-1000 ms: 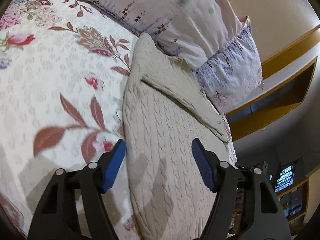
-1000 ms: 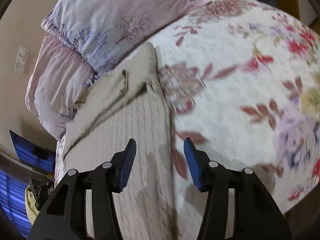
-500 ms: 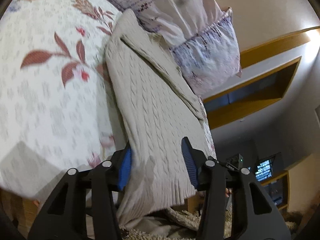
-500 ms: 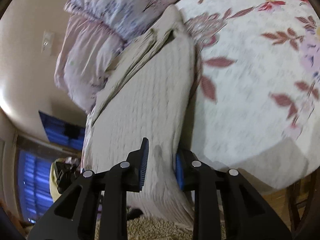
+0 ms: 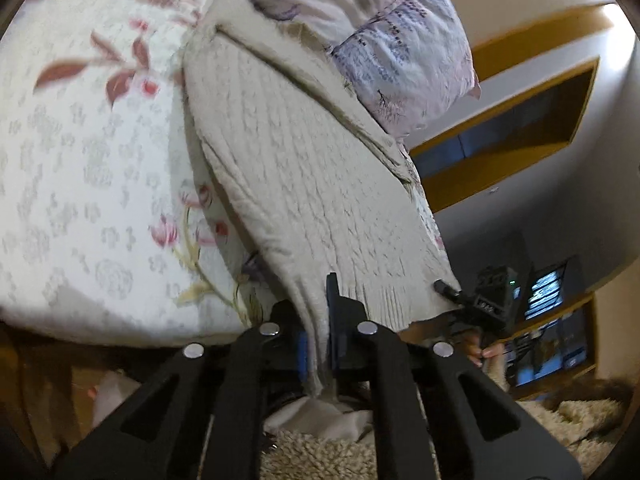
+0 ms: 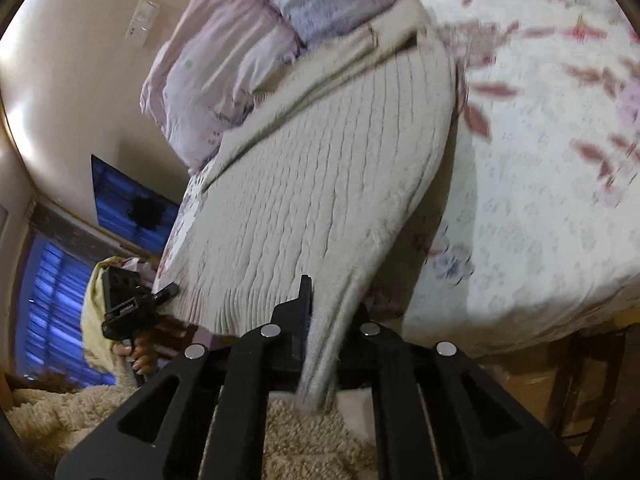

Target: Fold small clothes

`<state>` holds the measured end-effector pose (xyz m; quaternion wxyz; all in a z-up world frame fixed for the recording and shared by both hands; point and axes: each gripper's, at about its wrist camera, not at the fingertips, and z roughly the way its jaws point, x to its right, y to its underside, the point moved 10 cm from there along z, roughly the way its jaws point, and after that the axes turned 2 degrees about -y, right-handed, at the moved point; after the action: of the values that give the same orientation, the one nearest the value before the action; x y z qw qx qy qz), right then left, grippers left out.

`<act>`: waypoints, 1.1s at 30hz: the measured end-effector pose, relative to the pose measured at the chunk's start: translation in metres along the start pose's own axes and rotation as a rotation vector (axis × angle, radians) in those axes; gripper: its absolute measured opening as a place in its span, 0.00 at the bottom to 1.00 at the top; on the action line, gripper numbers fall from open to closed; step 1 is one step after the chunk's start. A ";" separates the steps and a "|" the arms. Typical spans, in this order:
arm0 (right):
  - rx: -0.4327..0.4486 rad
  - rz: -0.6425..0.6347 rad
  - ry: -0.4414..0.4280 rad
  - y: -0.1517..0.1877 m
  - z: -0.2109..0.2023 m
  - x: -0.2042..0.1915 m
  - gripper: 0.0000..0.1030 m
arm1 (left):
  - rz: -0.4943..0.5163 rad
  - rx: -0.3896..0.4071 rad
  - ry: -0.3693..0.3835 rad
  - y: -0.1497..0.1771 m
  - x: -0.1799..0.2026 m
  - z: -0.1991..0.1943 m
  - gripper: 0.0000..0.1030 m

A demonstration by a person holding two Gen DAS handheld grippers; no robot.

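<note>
- My left gripper (image 5: 318,344) is clamped on a ribbed hem corner of the cream knit sweater (image 5: 304,160), low centre of its frame.
- My right gripper (image 6: 324,344) pinches the other hem corner, low centre of the right wrist view.
- Sweater body runs up-frame across the floral bedspread (image 5: 88,168); its far end touches the lilac pillows (image 6: 224,68).
- Shaggy rug (image 6: 312,448) below.

R gripper (image 6: 318,320) jaws clamped on cable-knit sweater (image 6: 320,184) hem corner; sweater lies on floral bedspread (image 6: 540,200), pillows (image 6: 224,64) behind.
</note>
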<state>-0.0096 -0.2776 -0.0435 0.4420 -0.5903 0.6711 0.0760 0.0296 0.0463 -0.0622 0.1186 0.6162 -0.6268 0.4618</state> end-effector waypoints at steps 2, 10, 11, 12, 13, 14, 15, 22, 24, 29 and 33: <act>0.067 -0.021 0.007 -0.013 -0.007 -0.006 0.07 | 0.023 0.022 -0.019 -0.007 0.001 -0.003 0.06; 0.305 -0.135 0.116 -0.068 -0.036 -0.023 0.07 | 0.119 0.173 -0.143 -0.063 0.008 -0.028 0.06; 0.329 -0.151 0.133 -0.075 -0.038 -0.025 0.07 | 0.127 0.190 -0.157 -0.070 0.009 -0.031 0.06; 0.353 -0.171 0.155 -0.083 -0.039 -0.027 0.07 | 0.135 0.209 -0.171 -0.079 0.009 -0.035 0.06; 0.373 -0.194 0.174 -0.090 -0.039 -0.030 0.07 | 0.151 0.236 -0.187 -0.091 0.009 -0.041 0.06; 0.389 -0.211 0.189 -0.096 -0.039 -0.033 0.07 | 0.162 0.258 -0.203 -0.100 0.011 -0.044 0.06; 0.403 -0.227 0.199 -0.102 -0.040 -0.036 0.07 | 0.174 0.275 -0.217 -0.109 0.013 -0.046 0.06; 0.465 -0.287 0.235 -0.155 -0.035 -0.053 0.07 | 0.213 0.355 -0.264 -0.175 0.026 -0.046 0.06; 0.474 -0.287 0.238 -0.172 -0.028 -0.055 0.07 | 0.211 0.362 -0.270 -0.195 0.027 -0.040 0.05; 0.486 -0.258 0.245 -0.211 -0.008 -0.048 0.07 | 0.204 0.377 -0.284 -0.239 0.025 -0.022 0.05; 0.492 -0.211 0.230 -0.239 0.010 -0.033 0.07 | 0.163 0.380 -0.285 -0.277 0.014 0.002 0.05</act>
<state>0.1978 -0.3168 0.0736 0.4982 -0.5366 0.6501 -0.2029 0.2719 0.0873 0.0663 -0.1269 0.6337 -0.5868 0.4879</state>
